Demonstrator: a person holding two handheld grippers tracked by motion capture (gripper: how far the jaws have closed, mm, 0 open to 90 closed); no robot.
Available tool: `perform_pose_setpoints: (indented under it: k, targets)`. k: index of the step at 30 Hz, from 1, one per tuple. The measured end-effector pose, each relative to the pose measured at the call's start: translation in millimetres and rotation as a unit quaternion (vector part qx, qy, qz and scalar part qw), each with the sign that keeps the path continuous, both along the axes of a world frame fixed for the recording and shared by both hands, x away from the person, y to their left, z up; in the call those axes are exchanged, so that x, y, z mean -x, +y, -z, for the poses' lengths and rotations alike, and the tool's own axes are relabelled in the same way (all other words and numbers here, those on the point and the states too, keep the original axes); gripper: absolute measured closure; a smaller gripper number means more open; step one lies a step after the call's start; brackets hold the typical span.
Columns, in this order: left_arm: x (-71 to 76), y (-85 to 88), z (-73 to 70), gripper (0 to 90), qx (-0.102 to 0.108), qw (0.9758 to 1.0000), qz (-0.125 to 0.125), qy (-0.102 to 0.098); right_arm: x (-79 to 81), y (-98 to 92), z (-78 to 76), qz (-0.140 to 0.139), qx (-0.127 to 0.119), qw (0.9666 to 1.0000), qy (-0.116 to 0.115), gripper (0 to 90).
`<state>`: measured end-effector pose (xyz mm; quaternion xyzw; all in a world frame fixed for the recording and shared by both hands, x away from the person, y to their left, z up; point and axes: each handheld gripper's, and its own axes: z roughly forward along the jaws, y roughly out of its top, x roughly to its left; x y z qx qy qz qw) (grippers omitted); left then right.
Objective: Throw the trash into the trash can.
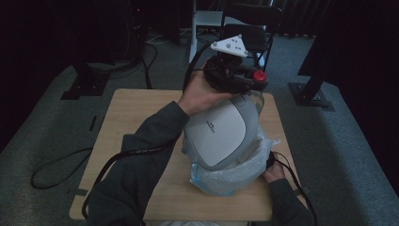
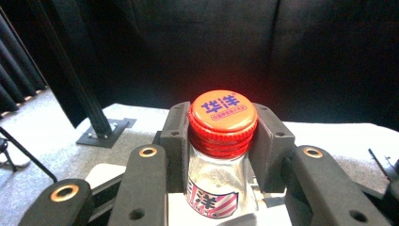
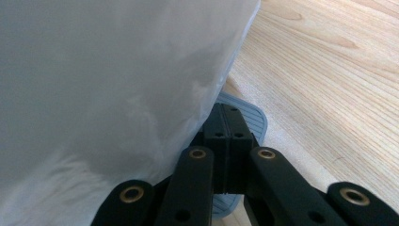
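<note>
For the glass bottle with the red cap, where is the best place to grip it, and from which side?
Grip the bottle at the neck just under the red cap, coming in level from the side. It stands upright, and the cap's wider ribbed rim overhangs the narrow neck, which should stop it slipping down. The left gripper is shut there now, a finger on either side of the cap.

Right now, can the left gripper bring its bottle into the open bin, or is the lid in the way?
Probably yes, but not straight down. The left gripper holds the bottle above the raised lid, which stands between it and the bag-lined opening. It would have to come round the lid.
</note>
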<state>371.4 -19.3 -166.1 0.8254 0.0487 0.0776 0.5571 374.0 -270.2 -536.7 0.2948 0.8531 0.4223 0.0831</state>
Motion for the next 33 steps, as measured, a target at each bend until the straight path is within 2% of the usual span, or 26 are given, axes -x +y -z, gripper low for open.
perform_pose_setpoints:
  k: [29, 31, 33]
  targets:
    - [1.3, 6.7, 4.4, 62.5, -0.002, 1.0000, 0.001, 0.002, -0.1, -0.2, 0.1, 0.000, -0.001, 1.0000, 0.000, 90.0]
    - [0.2, 11.8, 1.9, 60.1, 0.032, 0.9993, 0.013, 0.012, -0.2, -0.3, 0.2, 0.000, -0.001, 1.0000, 0.000, 90.0]
    - [0.7, 18.4, -5.1, 55.5, 0.054, 0.9985, 0.007, 0.006, -0.2, -0.2, 0.2, 0.001, -0.001, 1.0000, 0.001, 90.0]
